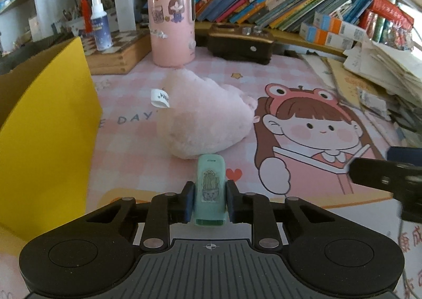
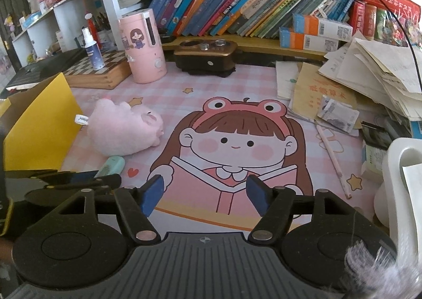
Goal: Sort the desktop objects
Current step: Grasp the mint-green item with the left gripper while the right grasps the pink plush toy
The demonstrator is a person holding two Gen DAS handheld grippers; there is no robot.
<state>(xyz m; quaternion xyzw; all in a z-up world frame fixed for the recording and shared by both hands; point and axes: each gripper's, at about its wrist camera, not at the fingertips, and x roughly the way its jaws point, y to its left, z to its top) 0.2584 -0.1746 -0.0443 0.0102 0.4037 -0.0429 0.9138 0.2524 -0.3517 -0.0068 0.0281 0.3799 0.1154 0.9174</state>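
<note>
Left gripper (image 1: 209, 200) closed on mint green eraser case (image 1: 209, 188), held low above desk mat (image 1: 303, 82). Right gripper (image 2: 204, 193) wide open, empty. Risk: smooth case maybe slips from pads if tilted. Pink plush toy (image 1: 203, 114) at 12 o'clock blocks forward path; yellow box (image 1: 47, 124) at 9 o'clock, wall near. Pink pencil (image 2: 333, 161) lies at 2 o'clock from right gripper.

Both the left gripper (image 1: 209, 200) and the right gripper (image 2: 204, 192) are matte black, with blue pads (image 2: 257, 193), silver rivets, round side discs and a ribbed grey base with a crosshair mark.
</note>
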